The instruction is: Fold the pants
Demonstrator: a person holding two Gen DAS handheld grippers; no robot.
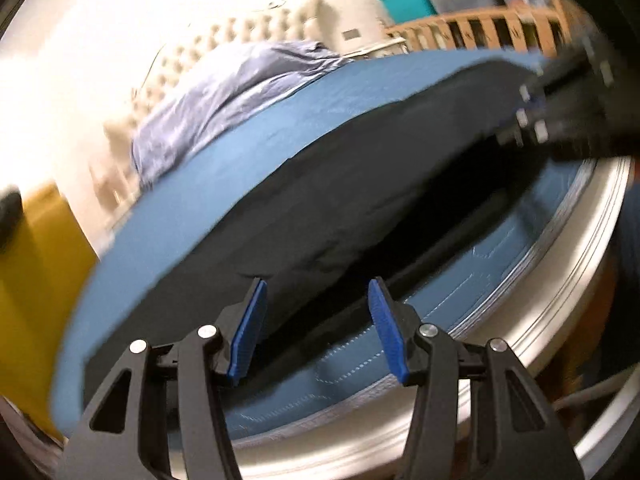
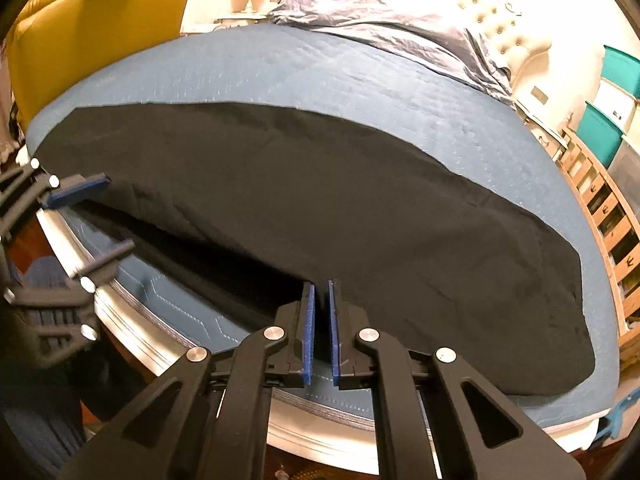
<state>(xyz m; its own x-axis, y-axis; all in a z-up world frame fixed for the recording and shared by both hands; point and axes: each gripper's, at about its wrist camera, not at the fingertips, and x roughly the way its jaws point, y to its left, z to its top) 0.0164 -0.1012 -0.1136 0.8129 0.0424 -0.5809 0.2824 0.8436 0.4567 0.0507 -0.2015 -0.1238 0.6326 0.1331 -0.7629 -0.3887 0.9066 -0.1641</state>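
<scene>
1. Pants (image 2: 320,200), black, lie flat on the blue bedspread (image 2: 360,76), long axis along the bed's near edge.
2. Left gripper (image 1: 318,328) hovers with fingers wide apart, empty.
3. Right gripper (image 2: 321,330) is narrowed almost closed at the pants' near edge; whether it pinches cloth is unclear.

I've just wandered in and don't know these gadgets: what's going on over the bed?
A person is folding black pants spread on the blue bed cover, using a hand-held gripper in each hand. The right hand-held gripper has its jaws nearly closed at the near edge of the cloth, though whether it pinches fabric is hard to tell. The left hand-held gripper is open above that edge, holding nothing. A crumpled lilac sheet lies by the headboard.
</scene>
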